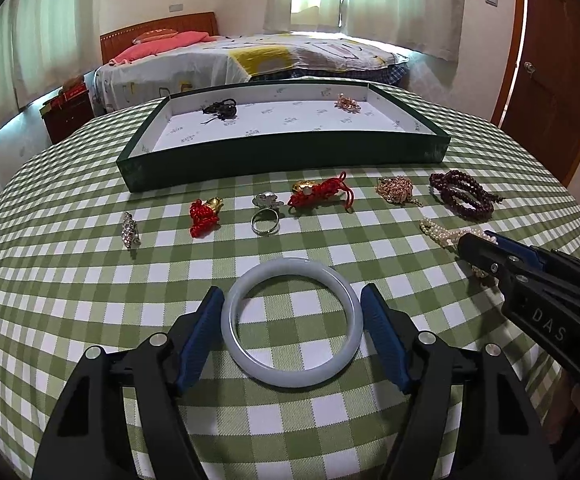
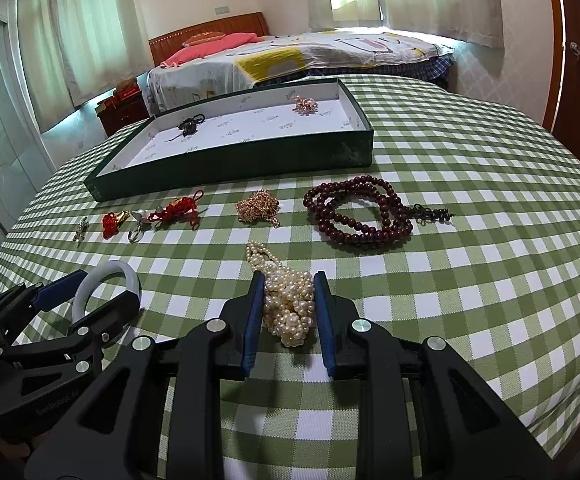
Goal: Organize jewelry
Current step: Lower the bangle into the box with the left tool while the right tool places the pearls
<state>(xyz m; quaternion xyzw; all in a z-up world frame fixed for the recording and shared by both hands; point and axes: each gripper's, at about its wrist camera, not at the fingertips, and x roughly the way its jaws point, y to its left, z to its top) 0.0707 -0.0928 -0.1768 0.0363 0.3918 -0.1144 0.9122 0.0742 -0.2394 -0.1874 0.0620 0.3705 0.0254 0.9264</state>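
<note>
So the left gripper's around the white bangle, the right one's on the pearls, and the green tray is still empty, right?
Not quite: the tray isn't empty. The left wrist view shows a black piece and a small gold piece in it. The rest stands: left gripper around the bangle, right gripper on the pearls.

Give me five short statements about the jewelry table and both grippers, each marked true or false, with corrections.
1. The white bangle lies between the left gripper fingers. True.
2. The right gripper holds the dark red bead strand. False: it is shut on the pearl necklace.
3. The green tray holds two pieces. True.
4. The silver ring is inside the tray. False: it lies on the checked cloth.
5. The tablecloth is blue. False: green and white.
</note>
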